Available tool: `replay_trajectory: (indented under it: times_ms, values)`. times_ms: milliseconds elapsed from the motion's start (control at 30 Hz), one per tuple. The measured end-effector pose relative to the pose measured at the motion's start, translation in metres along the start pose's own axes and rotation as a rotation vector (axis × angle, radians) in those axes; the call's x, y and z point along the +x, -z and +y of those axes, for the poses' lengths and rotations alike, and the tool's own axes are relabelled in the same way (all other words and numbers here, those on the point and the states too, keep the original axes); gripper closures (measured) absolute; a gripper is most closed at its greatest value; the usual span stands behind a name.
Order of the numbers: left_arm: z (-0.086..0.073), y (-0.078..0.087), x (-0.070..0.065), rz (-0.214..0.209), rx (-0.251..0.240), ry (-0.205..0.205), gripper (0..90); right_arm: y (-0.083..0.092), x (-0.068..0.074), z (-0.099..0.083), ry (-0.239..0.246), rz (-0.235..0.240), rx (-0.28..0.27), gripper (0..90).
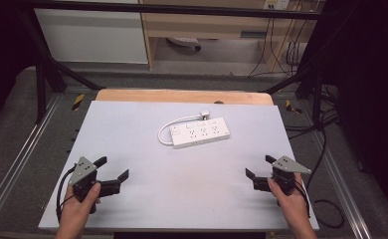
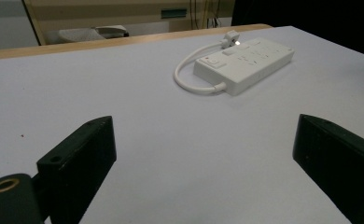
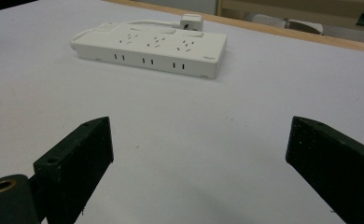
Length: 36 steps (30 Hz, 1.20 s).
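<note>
Left gripper (image 1: 113, 168): its fingers (image 2: 77, 158) are standing wide apart, gripping nothing, hovering over the table (image 1: 147, 199).
Power strip (image 1: 200, 132): it is lying flat ahead of both pairs of fingers, well apart from each, its white cord (image 1: 169, 127) looping at its left end, plug (image 1: 205, 115) just behind it.
Right gripper (image 1: 259, 167): its fingers (image 3: 75, 158) are spreading wide, empty.

The high view looks down and forward over the pale grey worktop (image 1: 182, 199); both gripper views skim low, sharing the white rectangular plastic power strip (image 1: 200, 132) at upper frame.
</note>
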<state>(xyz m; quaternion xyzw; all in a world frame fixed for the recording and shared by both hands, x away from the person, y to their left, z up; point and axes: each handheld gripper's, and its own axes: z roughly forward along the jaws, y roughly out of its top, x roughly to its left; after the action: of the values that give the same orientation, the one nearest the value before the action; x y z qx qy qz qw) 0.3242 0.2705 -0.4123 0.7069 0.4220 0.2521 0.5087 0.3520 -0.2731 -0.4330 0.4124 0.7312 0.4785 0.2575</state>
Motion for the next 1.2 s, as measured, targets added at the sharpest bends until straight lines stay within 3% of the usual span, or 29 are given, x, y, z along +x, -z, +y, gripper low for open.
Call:
replay_trajectory:
  times_ms: [167,700,900,1200]
  values:
    - [0.000,-0.001,-0.001,0.001,0.006,-0.018,6.1,0.000,0.002,0.001,0.005,0.004,-0.005,6.7]
    - [0.000,-0.001,-0.003,0.010,0.018,-0.020,6.1,0.001,0.006,0.003,0.021,0.022,-0.010,5.3]
    - [0.000,0.000,-0.002,0.012,0.016,-0.022,6.1,-0.001,0.013,0.005,0.032,0.039,0.001,4.5]
    - [0.000,-0.001,-0.004,0.009,0.019,-0.033,6.1,-0.002,0.028,0.013,-0.001,0.077,0.022,3.2]
